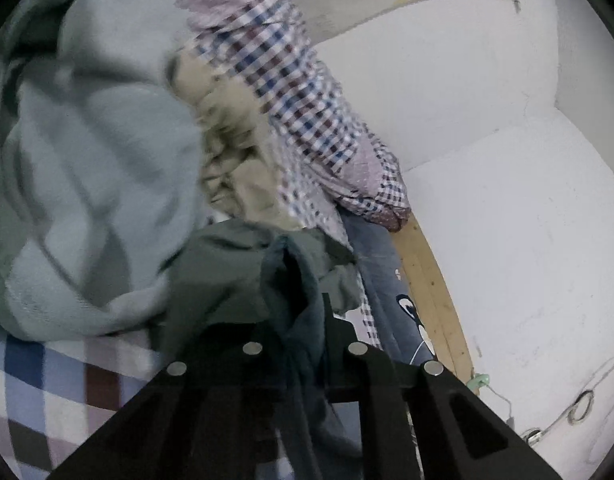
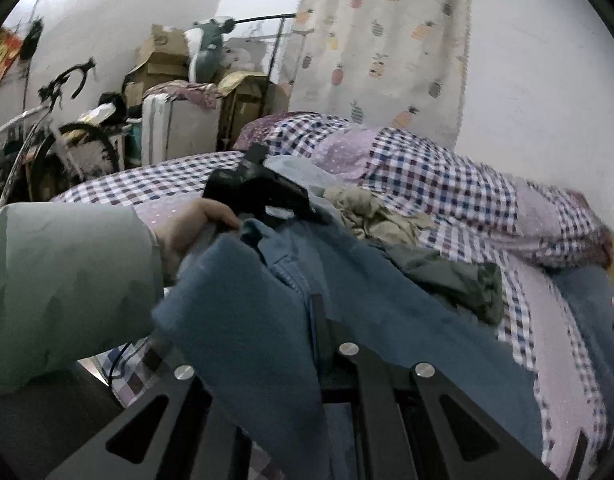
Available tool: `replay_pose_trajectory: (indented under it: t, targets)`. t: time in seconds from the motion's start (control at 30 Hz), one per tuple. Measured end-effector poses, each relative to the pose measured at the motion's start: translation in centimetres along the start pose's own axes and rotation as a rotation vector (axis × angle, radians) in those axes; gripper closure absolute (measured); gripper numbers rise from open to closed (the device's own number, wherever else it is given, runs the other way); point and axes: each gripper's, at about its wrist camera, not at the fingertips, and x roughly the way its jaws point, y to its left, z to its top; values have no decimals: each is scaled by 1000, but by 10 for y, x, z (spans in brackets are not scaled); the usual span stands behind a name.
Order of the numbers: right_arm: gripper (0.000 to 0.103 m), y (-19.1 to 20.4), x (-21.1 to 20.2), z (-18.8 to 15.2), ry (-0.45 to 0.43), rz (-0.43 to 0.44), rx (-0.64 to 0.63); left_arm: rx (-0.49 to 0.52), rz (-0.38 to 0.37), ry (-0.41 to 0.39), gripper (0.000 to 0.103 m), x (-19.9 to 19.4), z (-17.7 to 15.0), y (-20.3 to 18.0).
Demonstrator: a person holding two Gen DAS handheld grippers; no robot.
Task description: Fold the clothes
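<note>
Holding a blue denim garment (image 2: 275, 320) between both tools, I had it raised just above a bed (image 2: 175, 184) covered in a checked sheet. My right gripper (image 2: 319, 320) was pressed together on a fold of the denim, with a stitched seam running just beside its tip. My left gripper (image 1: 303, 300) was clamped on a darker edge of the same cloth, which bunched up between its jaws.

I judged the denim to be fairly heavy and soft but with some body: it hung in broad, thick folds rather than fine wrinkles, and it looked unlikely to slip or tear. Seams, hems or the waistband seemed the best places to take hold, since the stitching gives a firm ridge to pinch.

From the left wrist view I could see a pale grey-green knitted garment (image 1: 91, 184) heaped close on the left, a crumpled beige cloth (image 1: 231, 152) beyond it, a wooden bed rail (image 1: 431, 288) and a white wall (image 1: 487, 120). None of the room showed there.

The right wrist view gave what the left did not: my own left hand (image 2: 191, 224) in a pale sleeve (image 2: 63, 280) gripping its tool, the denim stretched between the two grippers, a dark green garment (image 2: 459, 280) lying on the bed, a pineapple-print curtain (image 2: 387, 48), and a bicycle (image 2: 67, 120) with stacked boxes (image 2: 163, 60) at the far side.
</note>
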Motion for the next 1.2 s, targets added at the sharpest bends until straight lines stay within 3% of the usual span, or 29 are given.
replay_pose_trajectory:
  t: [0.1, 0.27, 0.4, 0.6, 0.83, 1.0, 1.1, 1.17, 1.2]
  targets:
    - [99, -12, -9, -10, -4, 2, 67, 50, -1, -6, 94, 3, -2, -39]
    - [99, -43, -40, -35, -15, 6, 214, 168, -3, 53, 95, 41, -2, -128]
    - [99, -80, -67, -64, -15, 1, 390, 257, 34, 140, 95, 102, -24, -194]
    - [99, -135, -100, -114, -23, -48, 598, 323, 108, 266, 96, 205, -76, -262]
    - [100, -201, -118, -184, 14, -110, 828, 336, 271, 398, 96, 324, -148, -268]
    - [100, -239, -115, -236, 76, -133, 995, 312, 409, 400, 96, 377, -179, -246]
    - [100, -252, -108, -258, 130, -163, 1049, 267, 450, 415, 94, 397, -186, -232]
    - [99, -259, -108, -270, 165, -170, 1089, 244, 420, 421, 81, 397, -185, -228]
    - [98, -261, -110, -273, 174, -175, 1099, 231, 398, 421, 60, 394, -184, -227]
